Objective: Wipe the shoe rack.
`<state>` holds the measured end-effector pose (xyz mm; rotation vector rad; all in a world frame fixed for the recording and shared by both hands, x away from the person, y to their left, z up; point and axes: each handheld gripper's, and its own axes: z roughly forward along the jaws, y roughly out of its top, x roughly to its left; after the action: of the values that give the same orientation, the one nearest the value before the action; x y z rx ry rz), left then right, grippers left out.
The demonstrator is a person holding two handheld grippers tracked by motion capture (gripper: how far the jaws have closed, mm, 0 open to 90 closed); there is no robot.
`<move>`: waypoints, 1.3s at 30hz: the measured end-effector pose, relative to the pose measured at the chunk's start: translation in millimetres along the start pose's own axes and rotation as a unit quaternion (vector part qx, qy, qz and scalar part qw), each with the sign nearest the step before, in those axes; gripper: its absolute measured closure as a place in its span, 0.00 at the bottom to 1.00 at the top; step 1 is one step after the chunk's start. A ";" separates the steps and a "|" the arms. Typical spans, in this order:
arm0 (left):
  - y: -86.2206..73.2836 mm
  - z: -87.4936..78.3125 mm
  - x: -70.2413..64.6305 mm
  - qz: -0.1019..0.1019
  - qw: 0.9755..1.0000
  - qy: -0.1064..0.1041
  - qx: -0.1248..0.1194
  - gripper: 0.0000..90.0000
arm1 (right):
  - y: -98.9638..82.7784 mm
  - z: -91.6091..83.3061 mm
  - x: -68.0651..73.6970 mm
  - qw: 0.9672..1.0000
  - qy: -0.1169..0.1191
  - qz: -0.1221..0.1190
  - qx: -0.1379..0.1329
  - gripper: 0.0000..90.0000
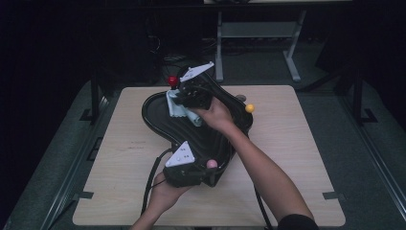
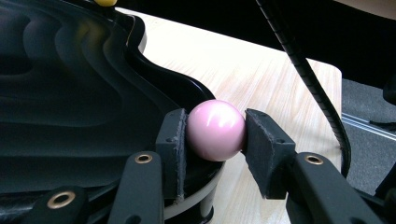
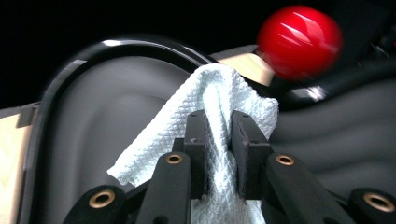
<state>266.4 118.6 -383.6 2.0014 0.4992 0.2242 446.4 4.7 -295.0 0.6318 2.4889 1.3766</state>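
Between the jaws of the right gripper (image 3: 218, 154) a white cloth (image 3: 205, 121) is pinched tight, its loose part pressed against the inner wall of a black tray (image 1: 158, 120) with a wavy floor, near the tray's far-left rim and just below a red ball (image 3: 299, 41) fixed on that rim. The left gripper (image 2: 215, 140) is clamped on a pink ball (image 2: 216, 129) at the tray's near rim, steadying the tray — which sits mid-table (image 1: 297, 143), reaching toward the far edge. To wipe well, I would keep the cloth bunched under the pads, follow the curved wall in slow strokes, stay clear of the red ball, and hold the near grip firm so the tray cannot slide. A yellow ball (image 1: 249, 108) marks the right rim. No writing or brand can be read anywhere.
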 end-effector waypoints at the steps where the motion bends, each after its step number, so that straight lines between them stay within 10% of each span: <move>1: -0.1 -0.1 0.2 0.001 1.000 0.000 0.000 0.67 | -1.9 -0.5 0.8 1.000 0.002 0.004 -0.003 0.86; 7: -0.1 0.0 0.2 -0.002 1.000 -0.001 -0.001 0.67 | 0.0 3.4 17.5 0.999 0.020 -0.029 -0.008 0.85; 12: 0.0 0.0 0.2 0.000 1.000 -0.001 0.000 0.67 | -7.1 -2.7 -6.0 1.000 0.006 0.009 -0.007 0.85; 19: -0.2 -0.1 0.3 -0.002 1.000 -0.001 -0.001 0.67 | -6.8 -0.2 12.5 1.000 0.018 -0.021 -0.011 0.85; 25: 0.0 -0.1 0.5 0.000 1.000 -0.001 -0.001 0.67 | -14.1 -6.3 -6.9 1.000 0.006 0.016 -0.011 0.85; 31: -0.2 -0.1 0.6 -0.002 1.000 -0.003 -0.001 0.67 | -10.6 -2.6 15.7 0.999 0.018 -0.036 -0.010 0.85; 39: 0.0 0.0 0.7 0.000 1.000 -0.002 0.000 0.67 | -15.8 -7.6 -3.0 1.000 -0.004 -0.004 -0.007 0.85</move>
<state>267.1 119.0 -383.6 2.0012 0.4964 0.2205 442.0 -9.7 -304.3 0.6228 2.4713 1.3840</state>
